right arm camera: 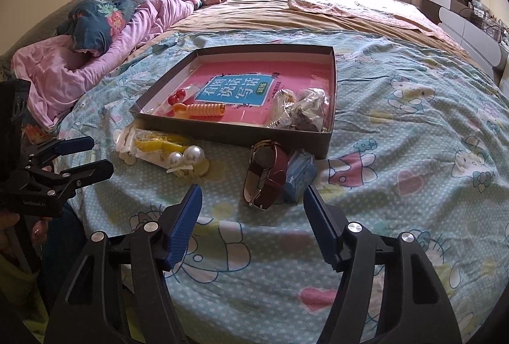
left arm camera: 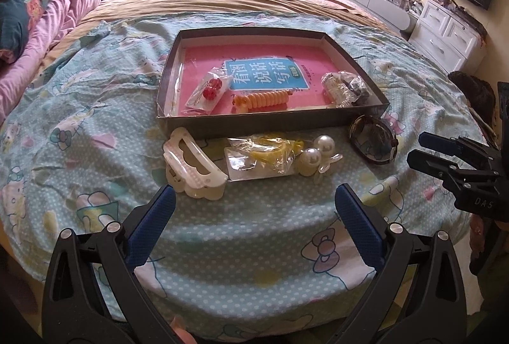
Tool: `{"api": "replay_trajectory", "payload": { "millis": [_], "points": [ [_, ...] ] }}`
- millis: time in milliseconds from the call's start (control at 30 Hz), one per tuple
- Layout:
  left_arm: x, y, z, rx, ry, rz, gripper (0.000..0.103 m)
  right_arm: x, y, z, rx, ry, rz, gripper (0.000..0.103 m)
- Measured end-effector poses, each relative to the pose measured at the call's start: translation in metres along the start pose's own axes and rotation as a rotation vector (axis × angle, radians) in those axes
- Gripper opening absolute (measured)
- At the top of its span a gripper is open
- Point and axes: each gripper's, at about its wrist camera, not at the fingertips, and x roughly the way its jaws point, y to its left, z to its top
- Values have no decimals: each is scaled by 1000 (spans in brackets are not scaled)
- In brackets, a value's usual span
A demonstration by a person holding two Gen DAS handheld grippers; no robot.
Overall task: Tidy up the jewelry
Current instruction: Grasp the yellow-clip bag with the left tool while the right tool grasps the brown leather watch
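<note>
Left tongs (left arm camera: 254, 200) agape, empty; right tongs (right arm camera: 253, 200) agape, empty.

A bed (left arm camera: 254, 248) with a cartoon-print sheet carries a shallow box (left arm camera: 270, 122), white clip (left arm camera: 191, 172), pearls (left arm camera: 316, 153) and watch (right arm camera: 267, 175).

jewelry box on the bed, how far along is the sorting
Partly done. The box already holds the red bead packet, orange coil tie and two bagged pieces. Both the left gripper and right gripper are open and empty. Still outside: white claw clip, yellow packet, pearl clip, watch.
</note>
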Motion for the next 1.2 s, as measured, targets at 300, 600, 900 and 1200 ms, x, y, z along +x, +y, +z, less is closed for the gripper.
{"api": "replay_trajectory", "payload": {
  "millis": [300,600,900,1200],
  "points": [
    [15,11,1,-38,7,-35,81,20,-3,-4,20,57,24,40],
    [23,10,5,-40,18,-49,61,36,-7,-6,42,86,31,27],
    [30,15,13,-53,15,-62,61,43,-4,2,41,71,46,27],
    [35,9,18,-32,23,-110,48,49,2,11,17,54,61,23]
  ]
}}
